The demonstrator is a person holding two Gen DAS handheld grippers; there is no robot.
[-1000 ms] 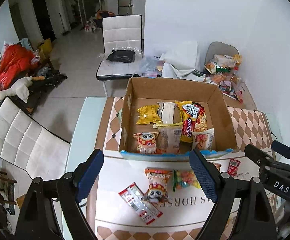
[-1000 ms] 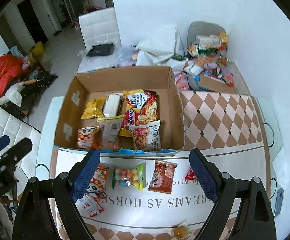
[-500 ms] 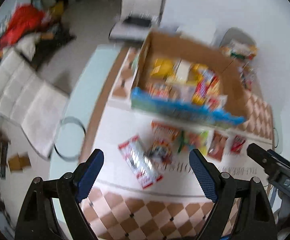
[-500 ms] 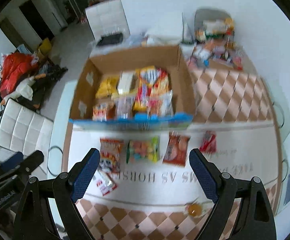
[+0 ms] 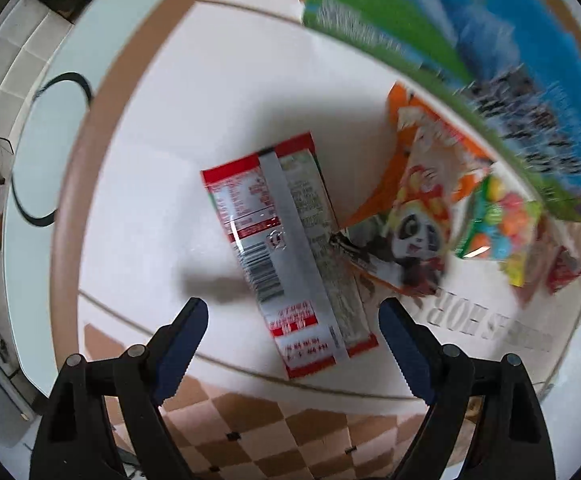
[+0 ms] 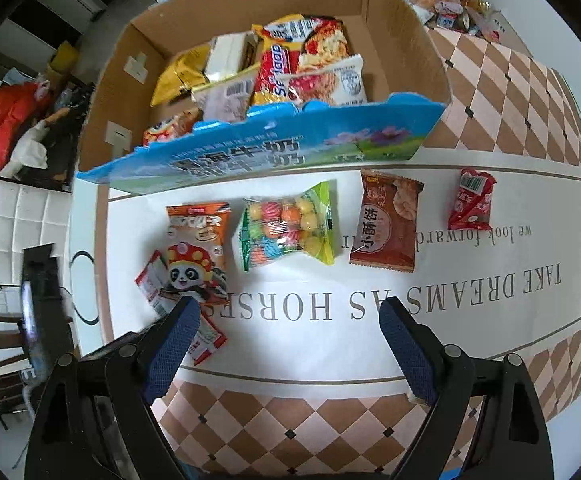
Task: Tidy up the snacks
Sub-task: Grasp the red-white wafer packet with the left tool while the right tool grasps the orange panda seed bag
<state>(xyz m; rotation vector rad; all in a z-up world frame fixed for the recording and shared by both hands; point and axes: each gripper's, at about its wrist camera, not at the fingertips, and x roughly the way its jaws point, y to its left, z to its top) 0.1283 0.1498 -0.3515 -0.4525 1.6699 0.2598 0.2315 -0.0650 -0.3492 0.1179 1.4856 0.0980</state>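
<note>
A red and silver flat snack packet (image 5: 286, 252) lies on the white table mat, its near end between the open jaws of my left gripper (image 5: 292, 334), just above it. Beside it lie an orange panda packet (image 5: 406, 220) and a green bag of coloured candies (image 5: 498, 220). In the right wrist view the panda packet (image 6: 196, 252), candy bag (image 6: 286, 226), brown biscuit packet (image 6: 386, 226) and small red packet (image 6: 472, 200) lie in a row before the cardboard box (image 6: 402, 28) holding several snacks. My right gripper (image 6: 284, 332) is open and empty above the mat.
The box's blue printed front flap (image 6: 258, 152) hangs toward the snack row. More snack clutter (image 6: 446, 4) sits at the table's far right corner. A white chair (image 6: 22, 228) stands left of the table. The left gripper's body (image 6: 42, 312) shows at the left.
My left gripper has dropped down and forward close over the red and silver packet. My right gripper has moved lower and nearer to the snack row. Both stay open.
</note>
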